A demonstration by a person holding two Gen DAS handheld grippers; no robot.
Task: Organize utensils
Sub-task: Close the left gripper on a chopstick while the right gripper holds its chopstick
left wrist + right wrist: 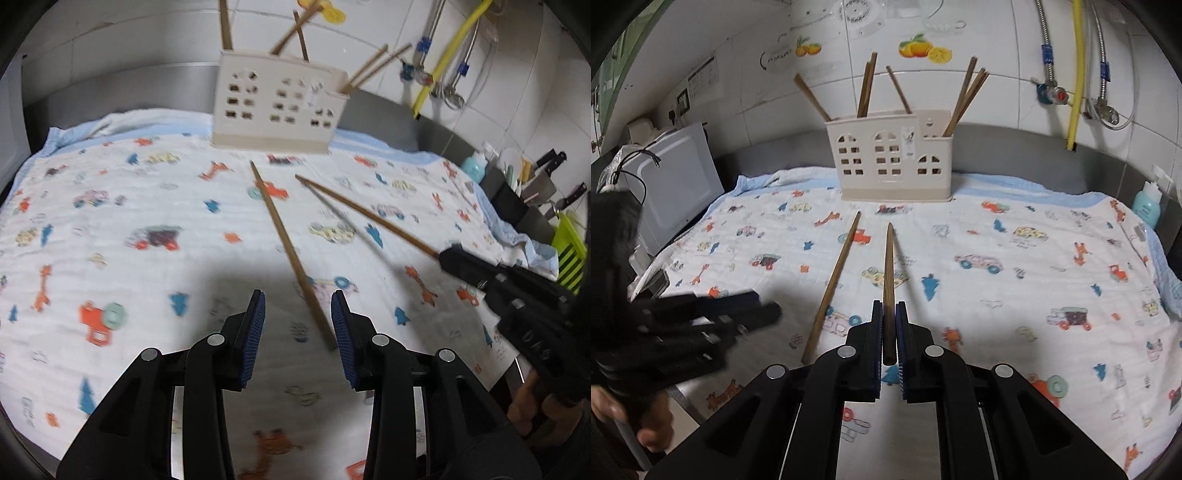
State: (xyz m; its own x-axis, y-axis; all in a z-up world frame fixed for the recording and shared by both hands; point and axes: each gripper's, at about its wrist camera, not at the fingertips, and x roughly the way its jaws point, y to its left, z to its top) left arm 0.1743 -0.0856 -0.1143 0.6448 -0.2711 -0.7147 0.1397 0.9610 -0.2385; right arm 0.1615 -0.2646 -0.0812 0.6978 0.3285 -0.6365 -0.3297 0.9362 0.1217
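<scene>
A beige chopstick holder [277,107] [890,158] stands at the far edge of the patterned cloth [147,206] [1034,295], with several wooden chopsticks upright in it. My right gripper [888,306] [480,273] is shut on one chopstick [888,266] [369,216], raised over the cloth with its tip toward the holder. A loose chopstick [288,247] [833,284] lies on the cloth. My left gripper [298,301] [738,310] hangs open over its near end, which shows between the pads close to the right one, untouched.
A white appliance [676,177] stands at the left of the cloth. A blue bottle [1148,206] [474,166], a knife block [535,184] and a green rack [570,254] crowd the right side. Pipes and a yellow hose [1075,92] run down the tiled wall.
</scene>
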